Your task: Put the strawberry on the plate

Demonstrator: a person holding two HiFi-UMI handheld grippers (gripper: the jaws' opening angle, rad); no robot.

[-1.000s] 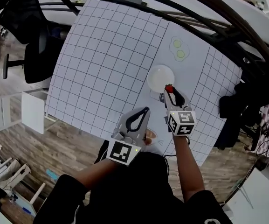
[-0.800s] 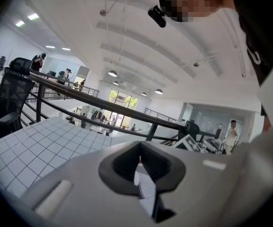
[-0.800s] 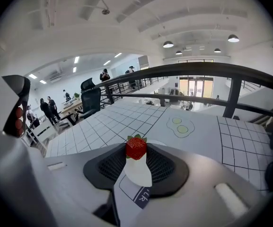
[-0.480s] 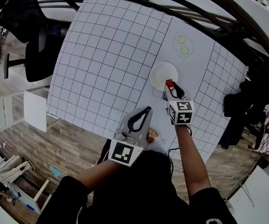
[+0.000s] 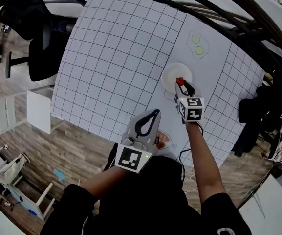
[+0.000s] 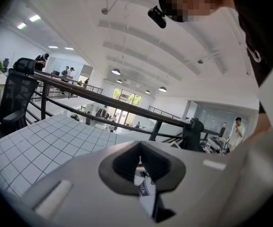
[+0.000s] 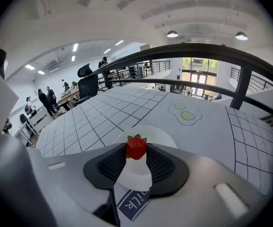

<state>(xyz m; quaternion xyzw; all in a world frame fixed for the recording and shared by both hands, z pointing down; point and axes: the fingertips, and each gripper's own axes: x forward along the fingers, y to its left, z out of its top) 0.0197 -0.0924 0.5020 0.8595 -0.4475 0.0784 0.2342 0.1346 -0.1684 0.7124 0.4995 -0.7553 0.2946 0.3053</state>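
Placing stage, seen from the head view and both gripper views. The right gripper [image 5: 184, 87] is clenched on the strawberry [image 5: 180, 81], which sits at the very tips of its jaws with the green leaf cap turned up and away. The fruit is held over the near-right part of the white plate [image 5: 170, 73]; no view shows whether it touches the plate yet. The plate lies on the gridded table [image 5: 116, 58], and a printed outline with two green discs [image 5: 198, 45] lies farther off on the right. The left gripper [image 5: 154, 113] is held near the person's body, well apart from the plate, its jaws together on nothing.

Handling, as a judgement: the strawberry looks small and light, so weight is no concern. Its tapered, rounded body could slip out of a tip grip, and a real fruit would bruise under hard pressure. The best hold is across the broad shoulders just below the leaf cap, as now. Opening the jaws low over the plate would keep the fruit from rolling towards the rim.
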